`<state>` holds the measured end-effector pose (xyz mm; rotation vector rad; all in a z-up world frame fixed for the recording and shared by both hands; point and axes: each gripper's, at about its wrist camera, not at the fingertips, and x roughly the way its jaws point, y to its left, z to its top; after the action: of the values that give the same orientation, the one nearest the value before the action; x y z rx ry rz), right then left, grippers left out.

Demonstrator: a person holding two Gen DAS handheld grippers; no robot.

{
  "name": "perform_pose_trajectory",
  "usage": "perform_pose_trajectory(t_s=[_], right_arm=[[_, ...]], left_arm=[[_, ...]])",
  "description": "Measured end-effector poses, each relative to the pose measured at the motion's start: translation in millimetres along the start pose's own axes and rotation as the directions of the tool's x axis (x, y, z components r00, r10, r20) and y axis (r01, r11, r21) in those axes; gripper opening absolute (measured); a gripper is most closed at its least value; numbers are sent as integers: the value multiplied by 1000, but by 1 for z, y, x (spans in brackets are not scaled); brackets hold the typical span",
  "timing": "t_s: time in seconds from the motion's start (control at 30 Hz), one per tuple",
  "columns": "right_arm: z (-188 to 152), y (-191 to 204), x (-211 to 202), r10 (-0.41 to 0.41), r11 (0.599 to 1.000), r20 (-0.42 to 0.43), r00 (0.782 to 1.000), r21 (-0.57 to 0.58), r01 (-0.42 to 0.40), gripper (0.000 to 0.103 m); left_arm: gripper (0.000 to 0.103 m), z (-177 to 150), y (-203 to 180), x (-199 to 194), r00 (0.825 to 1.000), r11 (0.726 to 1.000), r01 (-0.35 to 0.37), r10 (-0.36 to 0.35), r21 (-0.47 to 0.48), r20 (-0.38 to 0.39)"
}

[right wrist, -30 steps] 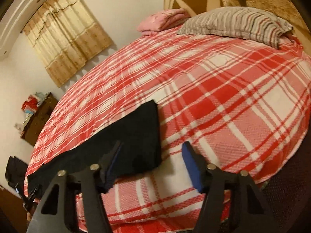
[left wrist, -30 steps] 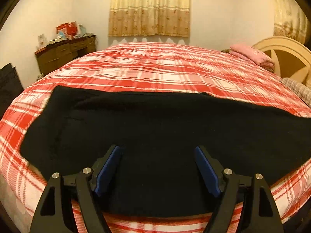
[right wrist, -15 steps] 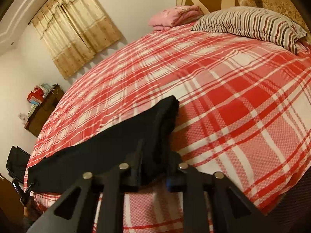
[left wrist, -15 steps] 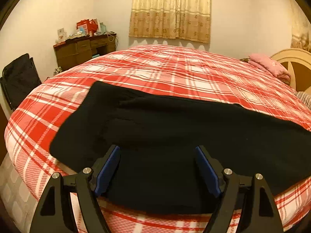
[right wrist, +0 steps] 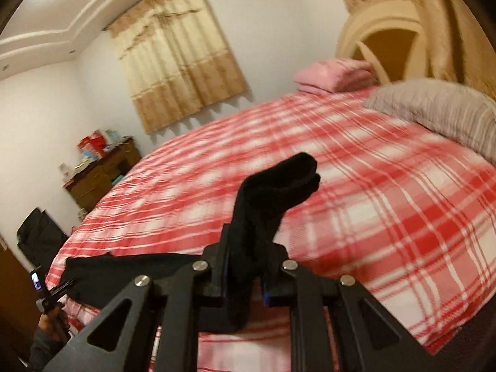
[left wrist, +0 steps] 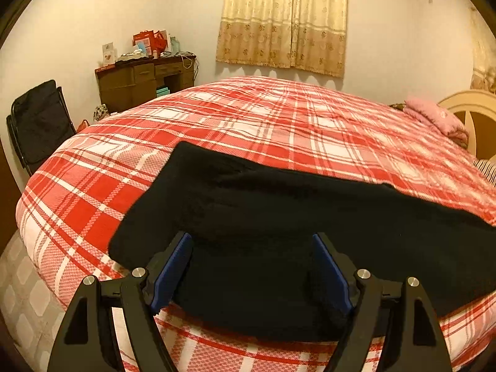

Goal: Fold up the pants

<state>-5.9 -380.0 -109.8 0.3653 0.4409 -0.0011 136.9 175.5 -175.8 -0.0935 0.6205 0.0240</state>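
While clamped hard on one end of the black pants (right wrist: 279, 183), with jaws just closed and cloth bunched between the pads, keep the right gripper (right wrist: 245, 282) squeezed and raise it only enough to clear the plaid bedspread (right wrist: 403, 217). Mind the pinched end, standing up crumpled past the fingertips: probably both layers caught, though impossible to confirm from this angle. Carry that end in a low, slow arc toward the other end of the garment, laying cloth over cloth rather than dragging it across the cover. Avoid tugging toward the mattress edge, to prevent sliding the slack off the bed. Hold the left gripper (left wrist: 252, 266) as seen, jaws wide apart and empty, poised just above the broad dark part of the pants lying flat along the near side of the bed; best judged as the anchor, so lower it to pin that part before drawing the fold across, or keep it ready for smoothing. Aim to land edge on edge, without twist. Further off, leave the striped pillow (right wrist: 434, 108) and the pink folded bundle (right wrist: 334, 76) alone, both well apart from the work.
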Motion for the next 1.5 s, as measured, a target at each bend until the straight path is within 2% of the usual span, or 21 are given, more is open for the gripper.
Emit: perform_pose_trajectory(t_s=[0.3,0.67,0.93,1.27,1.43,1.5], right_arm=[[5,83,38,125,981,-47,991,-140,-130,18],[-27,154,87,194,951,-156,968,-211,-225,18],[-53,205,124,196,920,-232,953,-292,-260,18],[-86,246,159,167,880,-322,932,-378,-288,18],[-107,258,171,124,853,-361,924,-437,-285,18],[-116,261,178,101,841,-381,919,-460,-284,18]], left_arm=[[80,1,5,2,1000,1000,-5,5,-13,-7],[80,-2,4,4,1000,1000,-9,9,-4,-8],[80,-2,4,4,1000,1000,-10,10,-3,-8],[80,-4,4,4,1000,1000,-10,10,-1,-5],[80,-4,-1,2,1000,1000,-15,15,5,-2],[80,-3,-7,-3,1000,1000,17,-17,2,1]])
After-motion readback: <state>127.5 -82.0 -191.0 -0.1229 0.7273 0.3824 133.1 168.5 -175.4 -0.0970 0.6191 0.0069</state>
